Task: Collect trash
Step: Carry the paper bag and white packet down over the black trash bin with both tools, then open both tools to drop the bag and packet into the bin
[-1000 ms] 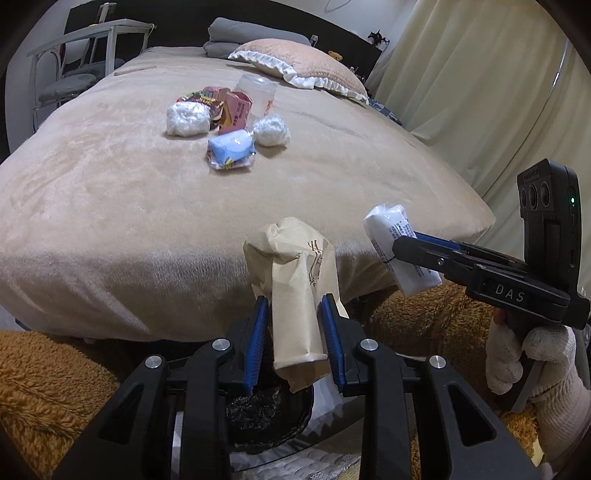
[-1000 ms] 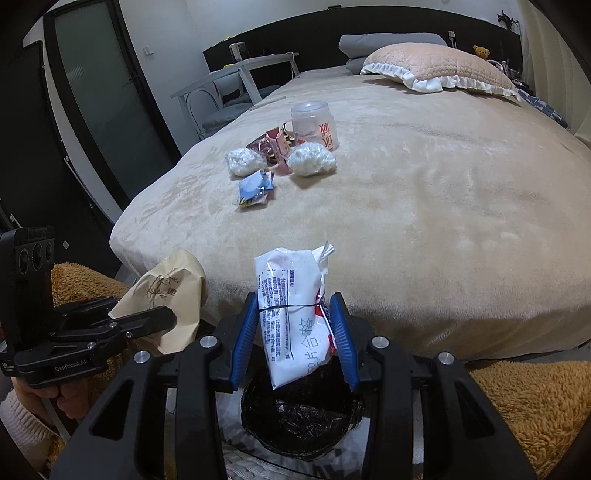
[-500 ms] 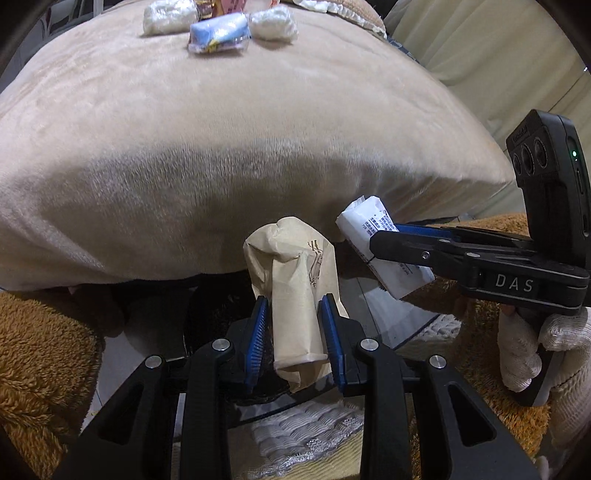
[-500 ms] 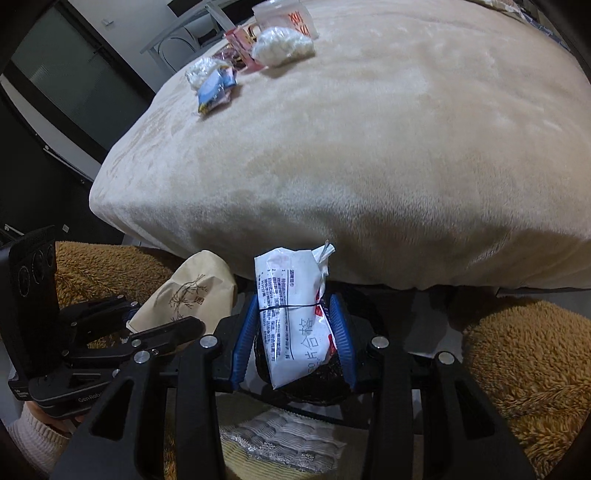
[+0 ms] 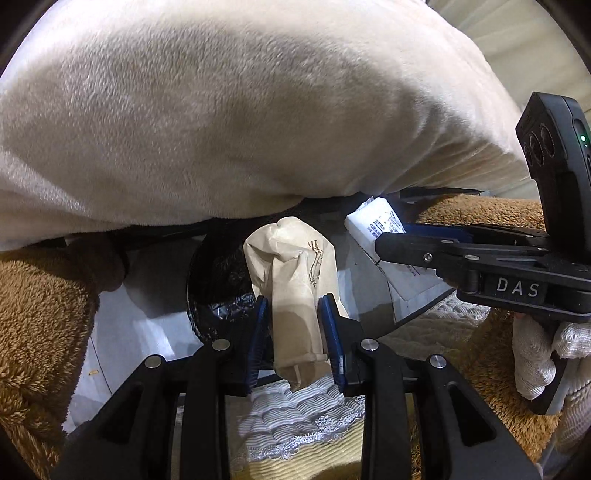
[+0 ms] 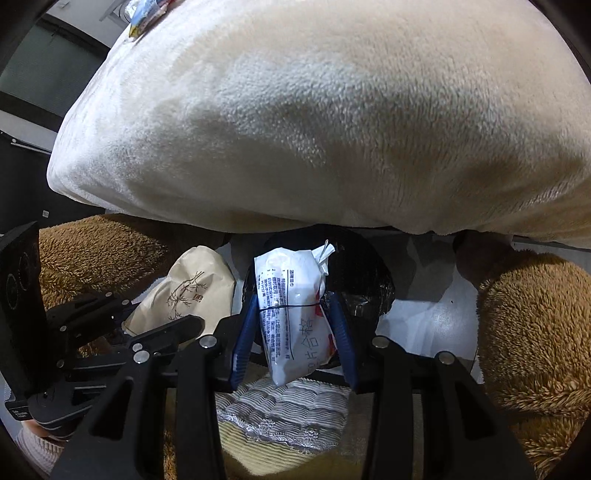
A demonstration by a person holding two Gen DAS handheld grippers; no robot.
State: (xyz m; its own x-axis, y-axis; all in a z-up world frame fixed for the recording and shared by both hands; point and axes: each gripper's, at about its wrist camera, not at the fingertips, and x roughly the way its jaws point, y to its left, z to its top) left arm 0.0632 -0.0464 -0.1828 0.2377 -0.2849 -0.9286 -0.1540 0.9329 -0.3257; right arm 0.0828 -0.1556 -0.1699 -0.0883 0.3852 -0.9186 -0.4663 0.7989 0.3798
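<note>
My left gripper (image 5: pixel 293 317) is shut on a crumpled tan paper bag (image 5: pixel 295 280), held above the black-lined trash bin (image 5: pixel 218 280) on the floor at the bed's foot. My right gripper (image 6: pixel 295 314) is shut on a white printed plastic packet (image 6: pixel 291 310), held over the same bin (image 6: pixel 362 280). In the left wrist view the right gripper (image 5: pixel 391 243) with its packet (image 5: pixel 373 221) is to the right; in the right wrist view the left gripper (image 6: pixel 177 325) with the paper bag (image 6: pixel 188 291) is to the left.
The beige plush bed cover (image 5: pixel 240 110) overhangs just above the bin. Brown fuzzy rugs (image 6: pixel 532 332) lie on both sides, and a quilted mat (image 6: pixel 280 413) lies below the grippers. More wrappers (image 6: pixel 147 14) lie far off on the bed top.
Both grippers have dropped from bed height and tilted down toward the floor, bringing the paper bag and the packet over the bin. Both stay shut on their loads.
</note>
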